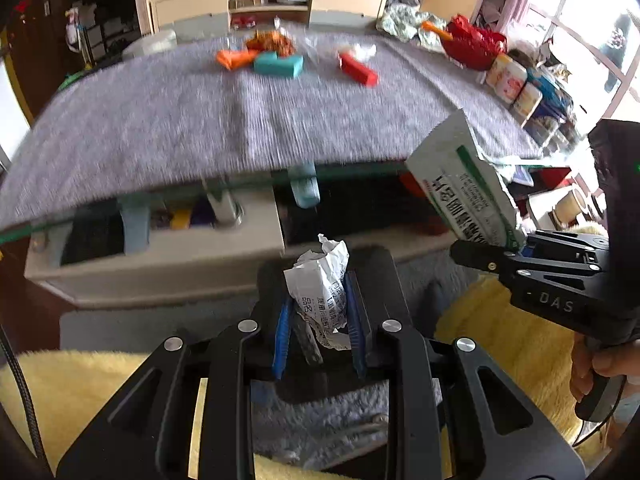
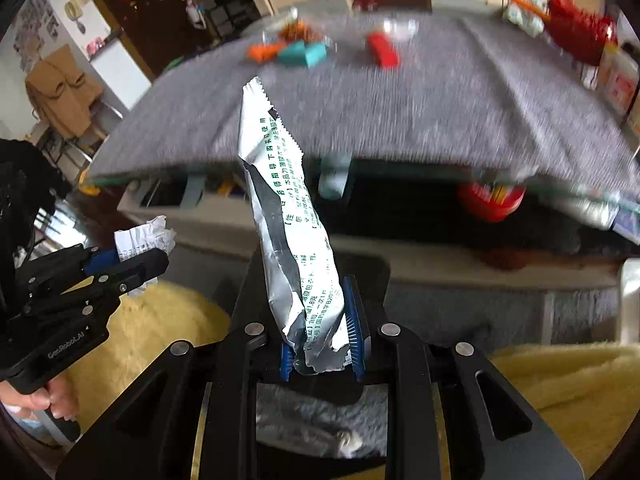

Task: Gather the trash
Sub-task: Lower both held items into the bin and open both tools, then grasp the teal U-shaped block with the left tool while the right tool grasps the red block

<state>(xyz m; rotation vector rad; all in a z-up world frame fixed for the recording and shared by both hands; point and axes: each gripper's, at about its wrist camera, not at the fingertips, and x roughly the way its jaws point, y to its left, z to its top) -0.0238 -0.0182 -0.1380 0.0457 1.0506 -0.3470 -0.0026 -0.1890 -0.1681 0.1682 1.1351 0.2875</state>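
My left gripper [image 1: 320,320] is shut on a crumpled white printed paper [image 1: 322,280], held below the table's front edge; it also shows in the right wrist view [image 2: 136,256] with the paper [image 2: 144,236]. My right gripper [image 2: 324,340] is shut on a silver foil sachet with green print [image 2: 288,216], standing upright; it shows in the left wrist view [image 1: 484,256] with the sachet [image 1: 464,184]. On the grey-clothed table [image 1: 240,120] lie an orange wrapper [image 1: 234,58], a teal box [image 1: 280,65], a red box [image 1: 358,69] and clear plastic [image 1: 362,51].
Cans and a red bag [image 1: 476,46] stand along the table's right edge. A shelf with clutter [image 1: 160,220] sits under the glass top. Yellow fleece [image 1: 520,340] lies below both grippers. A cabinet [image 1: 268,4] stands behind the table.
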